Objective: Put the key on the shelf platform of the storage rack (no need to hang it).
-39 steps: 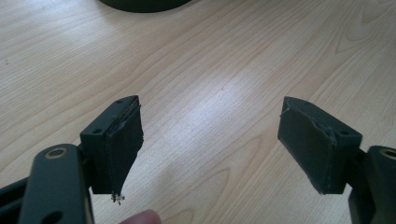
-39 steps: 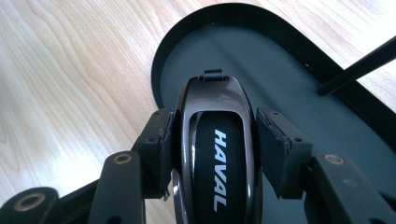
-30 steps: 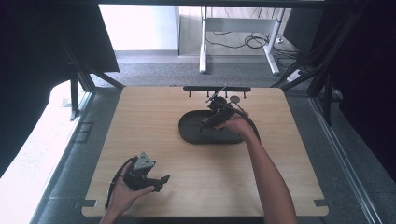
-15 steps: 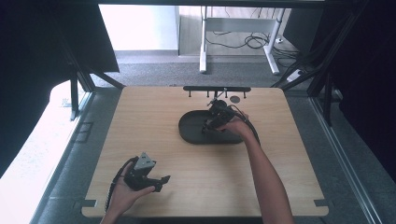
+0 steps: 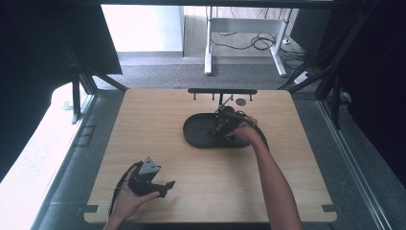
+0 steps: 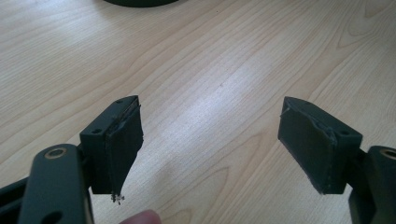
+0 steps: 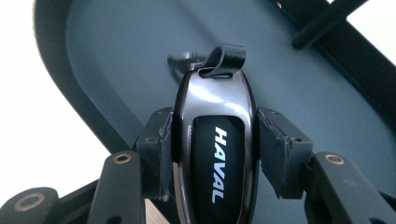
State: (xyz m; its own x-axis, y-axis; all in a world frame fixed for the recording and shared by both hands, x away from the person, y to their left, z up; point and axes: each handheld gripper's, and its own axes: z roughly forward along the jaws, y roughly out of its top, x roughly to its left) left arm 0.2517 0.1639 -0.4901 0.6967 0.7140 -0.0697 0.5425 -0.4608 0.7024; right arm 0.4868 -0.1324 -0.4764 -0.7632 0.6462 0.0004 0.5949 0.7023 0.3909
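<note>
Nearest the person, the left gripper (image 5: pixel 152 179) rested low over the front left part of the wooden worktop (image 5: pixel 143 124), held in the left hand (image 5: pixel 125 201) that came in from the bottom edge. In the left gripper view its two black jaws stood wide apart with nothing between them, only bare pale wood grain below, and a fingertip (image 6: pixel 142 217) peeked in at the bottom edge. A grey three-cornered plate (image 5: pixel 150 167) sat on top of that gripper.

Farther across, well apart from the left gripper, the right forearm (image 5: pixel 273 182) stretched diagonally toward the middle of the worktop, where the right gripper (image 5: pixel 221 128) reached into a dark oval tray (image 5: pixel 191 132). In the right gripper view the jaws were closed on a glossy black key fob (image 7: pixel 215 144) lettered HAVAL, one pad pressed against each of its long sides. The fob pointed away from the camera, its far end carrying a short dark strap loop (image 7: pixel 225 58) and a bit of metal ring beside it. It hung over the tray's grey floor (image 7: pixel 140 56); whether it touched that floor could not be told.

Beyond the tray, near the worktop's far edge, stood a low black rack with small pegs (image 5: pixel 221 91), and a small round dark disc (image 5: pixel 241 102) lay just beside it.
</note>
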